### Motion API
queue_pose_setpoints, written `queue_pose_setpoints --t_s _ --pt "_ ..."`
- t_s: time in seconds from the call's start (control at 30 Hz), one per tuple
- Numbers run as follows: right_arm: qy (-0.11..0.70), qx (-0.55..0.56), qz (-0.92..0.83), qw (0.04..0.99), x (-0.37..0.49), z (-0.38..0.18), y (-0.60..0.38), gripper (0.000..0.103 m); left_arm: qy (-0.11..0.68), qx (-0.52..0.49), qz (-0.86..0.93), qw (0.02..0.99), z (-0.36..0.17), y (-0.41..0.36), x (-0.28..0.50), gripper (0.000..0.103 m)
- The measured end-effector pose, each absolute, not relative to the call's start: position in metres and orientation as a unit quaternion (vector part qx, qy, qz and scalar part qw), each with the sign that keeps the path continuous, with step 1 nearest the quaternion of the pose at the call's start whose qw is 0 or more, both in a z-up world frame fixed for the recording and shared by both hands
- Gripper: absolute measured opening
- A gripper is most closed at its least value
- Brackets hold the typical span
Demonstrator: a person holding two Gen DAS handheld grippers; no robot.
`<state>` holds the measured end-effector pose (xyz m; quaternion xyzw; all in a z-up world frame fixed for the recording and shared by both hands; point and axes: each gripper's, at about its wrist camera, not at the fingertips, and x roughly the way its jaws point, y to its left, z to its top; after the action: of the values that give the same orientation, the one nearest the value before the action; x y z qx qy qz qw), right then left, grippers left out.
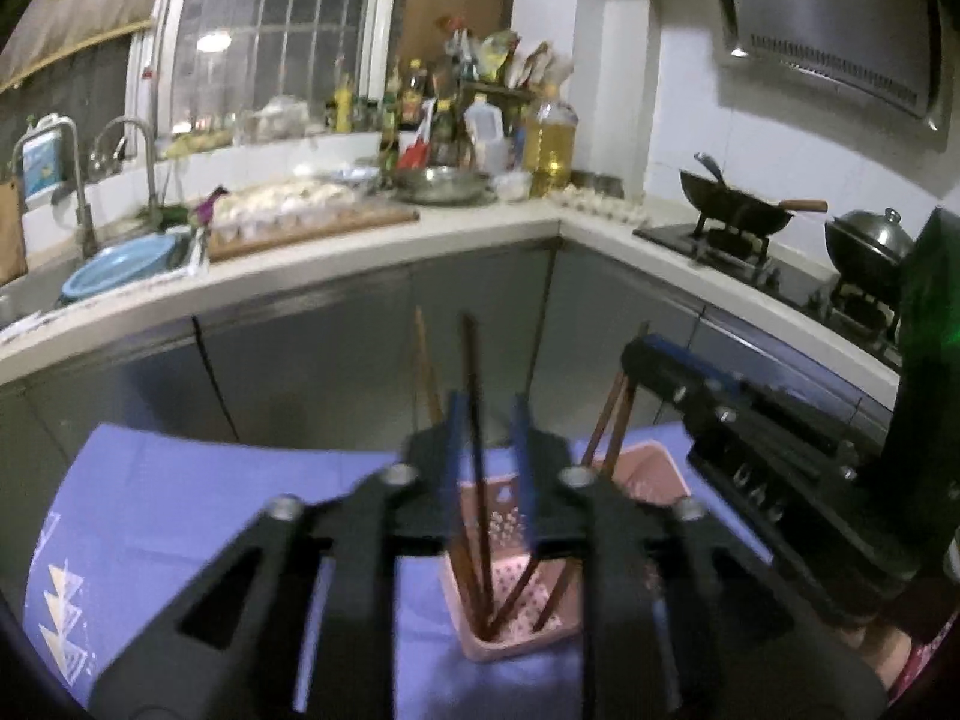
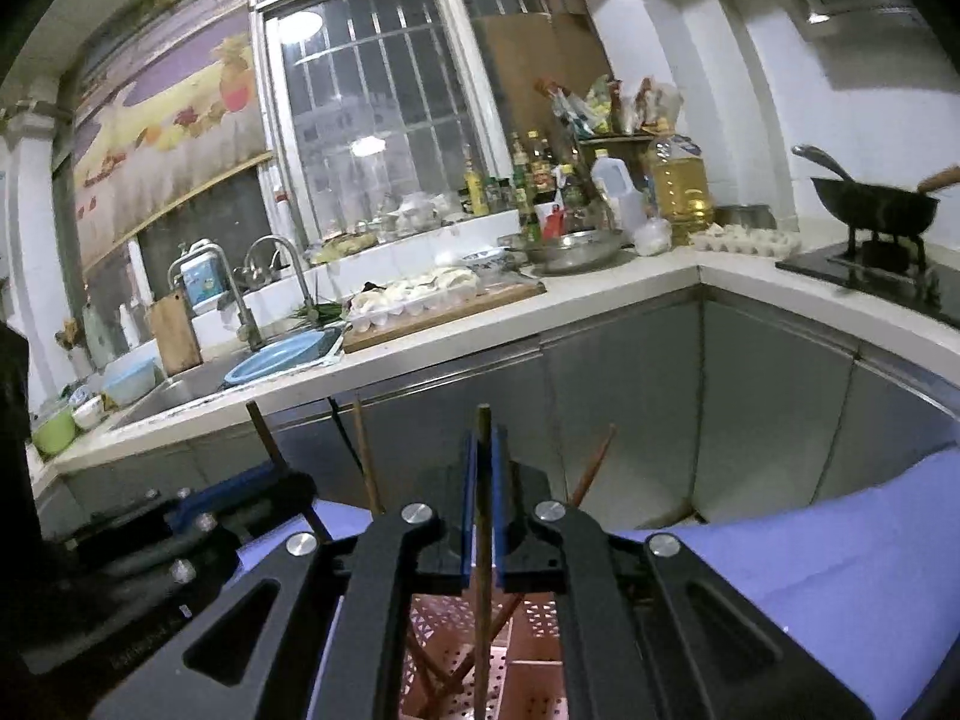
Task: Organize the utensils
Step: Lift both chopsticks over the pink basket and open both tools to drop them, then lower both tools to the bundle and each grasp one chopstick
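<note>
A pink perforated utensil holder point(image 1: 516, 612) stands on a purple cloth point(image 1: 180, 516) and holds several brown chopsticks point(image 1: 540, 591). My left gripper point(image 1: 487, 450) is above it, its blue pads apart, with one dark chopstick point(image 1: 477, 420) standing between them. My right gripper point(image 2: 483, 492) is shut on an upright chopstick point(image 2: 483, 600) whose lower end reaches into the holder point(image 2: 534, 660). The right gripper also shows in the left wrist view point(image 1: 636, 360), close on the right, over two leaning chopsticks point(image 1: 612, 420).
An L-shaped kitchen counter point(image 1: 480, 228) runs behind, with a sink and blue basin point(image 1: 120, 270), a chopping board with food point(image 1: 300, 216), bottles, and a stove with a wok point(image 1: 738, 210). Steel cabinet doors point(image 2: 630, 408) stand just beyond the cloth.
</note>
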<state>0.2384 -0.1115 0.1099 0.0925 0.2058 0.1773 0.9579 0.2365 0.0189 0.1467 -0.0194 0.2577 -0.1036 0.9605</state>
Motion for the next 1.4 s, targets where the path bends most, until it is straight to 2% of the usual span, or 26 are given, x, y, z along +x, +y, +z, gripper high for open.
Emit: queue_pose_setpoints --t_s 0.07,0.13,0.17,0.33,0.47,0.5,0.57,0.63,0.73,0.93,1.3,1.4 --pt "0.2 0.105 0.178 0.958 0.233 0.114 -0.115 0.018 0.244 -0.024 -0.098 0.965 0.154 0.022 0.225 0.033" --pt "0.187 0.11 0.175 0.96 0.225 0.122 -0.12 0.051 0.227 -0.024 -0.095 0.969 0.164 0.025 0.214 0.044" --pt "0.173 0.111 0.172 0.963 0.216 0.128 -0.122 0.055 0.214 -0.024 -0.093 0.972 0.172 0.027 0.205 0.045" --pt "0.139 0.11 0.176 0.968 0.172 0.148 -0.133 0.055 0.171 -0.033 -0.098 0.98 0.198 0.034 0.16 0.046" --pt "0.15 0.136 0.186 0.961 0.122 0.129 -0.153 0.054 0.162 -0.038 -0.12 0.979 0.188 0.041 0.111 0.046" --pt "0.162 0.141 0.189 0.958 0.11 0.118 -0.157 0.052 0.17 -0.038 -0.126 0.977 0.177 0.042 0.099 0.047" --pt "0.205 0.137 0.191 0.95 0.086 0.085 -0.161 0.039 0.2 -0.039 -0.138 0.969 0.15 0.041 0.083 0.047" --pt "0.261 0.112 0.187 0.941 0.069 0.051 -0.157 0.022 0.257 -0.033 -0.156 0.953 0.111 0.034 0.073 0.046" --pt "0.362 0.087 0.188 0.909 0.046 -0.009 -0.149 0.016 0.329 -0.022 -0.179 0.927 0.064 0.02 0.067 0.046" --pt "0.434 0.057 0.194 0.878 0.026 -0.049 -0.131 0.015 0.412 -0.015 -0.203 0.888 0.002 -0.006 0.054 0.046" --pt "0.446 0.049 0.182 0.875 0.027 -0.052 -0.137 0.016 0.448 0.013 -0.187 0.874 -0.025 -0.022 0.061 0.046" --pt "0.443 0.03 0.178 0.878 0.025 -0.054 -0.132 0.016 0.451 0.034 -0.167 0.876 -0.031 -0.025 0.062 0.043"
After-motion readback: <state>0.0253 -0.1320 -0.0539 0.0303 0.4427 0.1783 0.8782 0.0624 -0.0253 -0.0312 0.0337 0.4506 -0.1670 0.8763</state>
